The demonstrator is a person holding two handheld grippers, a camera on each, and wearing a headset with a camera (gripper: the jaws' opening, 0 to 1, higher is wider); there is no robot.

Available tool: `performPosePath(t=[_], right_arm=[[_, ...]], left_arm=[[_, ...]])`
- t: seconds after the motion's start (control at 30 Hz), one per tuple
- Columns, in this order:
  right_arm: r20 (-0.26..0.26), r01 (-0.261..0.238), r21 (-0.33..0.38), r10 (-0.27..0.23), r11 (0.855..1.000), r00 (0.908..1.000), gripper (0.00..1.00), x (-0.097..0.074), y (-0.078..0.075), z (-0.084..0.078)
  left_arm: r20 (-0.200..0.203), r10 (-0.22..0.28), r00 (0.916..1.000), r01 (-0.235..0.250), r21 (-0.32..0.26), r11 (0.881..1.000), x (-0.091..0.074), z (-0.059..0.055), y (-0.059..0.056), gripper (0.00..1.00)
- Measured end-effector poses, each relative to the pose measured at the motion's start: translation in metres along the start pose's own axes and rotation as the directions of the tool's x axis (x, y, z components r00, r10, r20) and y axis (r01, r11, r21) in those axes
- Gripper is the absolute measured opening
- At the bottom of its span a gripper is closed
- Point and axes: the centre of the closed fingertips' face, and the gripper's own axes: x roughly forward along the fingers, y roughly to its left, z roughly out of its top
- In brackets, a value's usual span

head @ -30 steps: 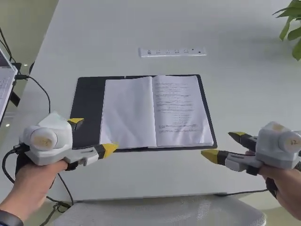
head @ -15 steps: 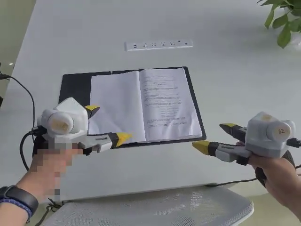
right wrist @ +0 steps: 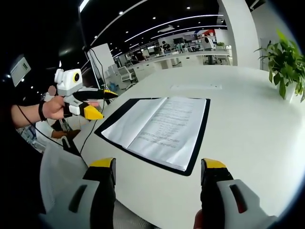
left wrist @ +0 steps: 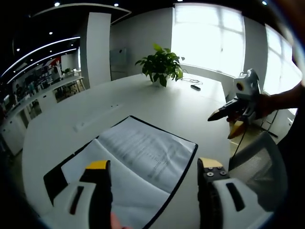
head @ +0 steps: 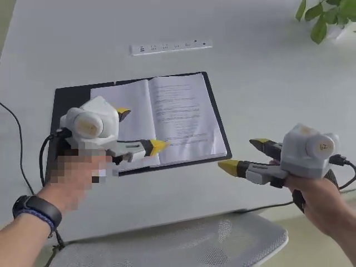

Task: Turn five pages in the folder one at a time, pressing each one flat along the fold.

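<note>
A black folder [head: 66, 99] lies open on the white table, with a blank left page [head: 125, 100] and a printed right page [head: 183, 114]. The folder [left wrist: 183, 164] and its printed page [left wrist: 143, 152] lie just ahead in the left gripper view; the folder [right wrist: 198, 148] and its pages [right wrist: 164, 126] appear in the right gripper view too. My left gripper [head: 139, 130] hovers open over the folder's lower left part, its yellow tips wide apart [left wrist: 155, 167]. My right gripper [head: 245, 156] stands open to the right of the folder's near corner, above the table, holding nothing [right wrist: 157, 164].
A white power strip [head: 171, 47] lies beyond the folder. A potted plant [head: 322, 19] stands at the far right. A black cable [head: 22, 150] trails off the left edge. A mesh chair back [head: 183, 239] sits below the table's near edge.
My left gripper has moved right and forward, from beside the folder to over its lower left part. My right gripper has drifted slightly left. The view has shifted too.
</note>
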Motion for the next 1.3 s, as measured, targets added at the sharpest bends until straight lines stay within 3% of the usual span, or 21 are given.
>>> performPosePath(t=[0.3, 0.4, 0.63, 0.9, 1.1, 1.23, 1.3], right_arm=[[-0.019, -0.012, 0.01, 0.012, 1.0, 0.9997, 0.71, 0.004, 0.003, -0.011], [-0.021, -0.013, 0.016, 0.014, 1.0, 0.9997, 0.7, 0.004, 0.002, -0.012], [-0.017, -0.014, 0.027, 0.014, 1.0, 0.9997, 0.69, 0.001, -0.002, -0.012], [-0.023, -0.006, 0.053, 0.008, 0.999, 0.9997, 0.67, 0.001, -0.008, -0.02], [-0.027, -0.006, 0.067, 0.008, 0.998, 0.9996, 0.66, 0.0, -0.008, -0.025], [-0.03, -0.004, 0.08, 0.006, 0.997, 0.9995, 0.66, 0.0, -0.011, -0.027], [-0.028, -0.007, 0.086, 0.009, 0.996, 0.9996, 0.66, 0.0, -0.012, -0.027]], left_arm=[[0.009, -0.065, 0.9979, 0.064, 0.019, 0.998, 0.053, 0.021, -0.025, 0.71], [-0.004, -0.091, 0.9958, 0.091, 0.024, 0.996, 0.071, 0.02, -0.034, 0.7], [-0.058, -0.131, 0.9897, 0.133, 0.026, 0.991, 0.11, 0.004, -0.049, 0.7], [-0.145, -0.147, 0.9784, 0.15, 0.01, 0.989, 0.145, -0.026, -0.06, 0.69], [-0.192, -0.137, 0.9717, 0.14, 0.003, 0.99, 0.161, -0.045, -0.062, 0.67], [-0.209, -0.129, 0.9693, 0.132, 0.004, 0.991, 0.167, -0.052, -0.065, 0.66], [-0.206, -0.11, 0.9724, 0.116, 0.02, 0.993, 0.167, -0.053, -0.064, 0.65]])
